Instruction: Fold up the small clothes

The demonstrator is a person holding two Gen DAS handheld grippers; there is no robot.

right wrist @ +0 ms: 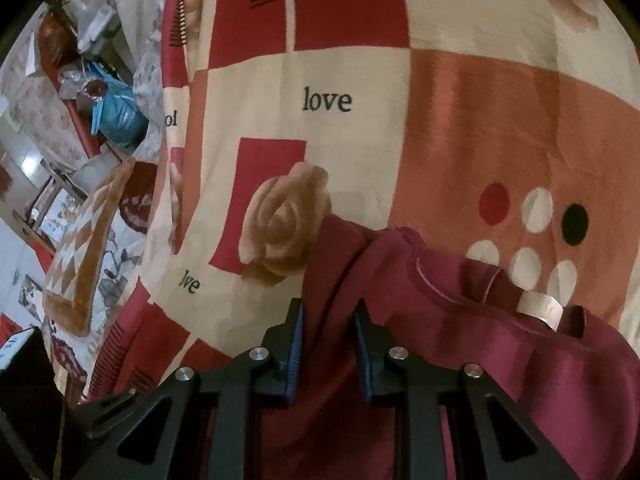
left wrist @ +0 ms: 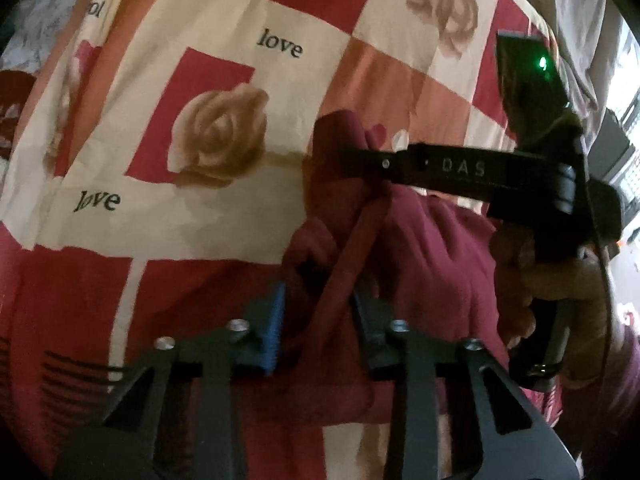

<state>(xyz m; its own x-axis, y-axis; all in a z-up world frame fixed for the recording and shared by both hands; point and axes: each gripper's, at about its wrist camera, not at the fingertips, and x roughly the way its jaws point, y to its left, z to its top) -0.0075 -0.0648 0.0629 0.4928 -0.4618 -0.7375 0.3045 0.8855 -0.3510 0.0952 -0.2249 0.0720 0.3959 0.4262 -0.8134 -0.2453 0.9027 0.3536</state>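
Both grippers are pinching the maroon garment: the left gripper and right gripper, jaws narrow, are gripping 2 bunched folds. It is lying on the bedspread, trailing rightward from both.

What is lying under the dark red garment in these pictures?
Under the dark red garment lies a patterned blanket with roses and the word "love". It shows all around the garment. The part of the blanket directly beneath is covered by the cloth and cannot be seen.
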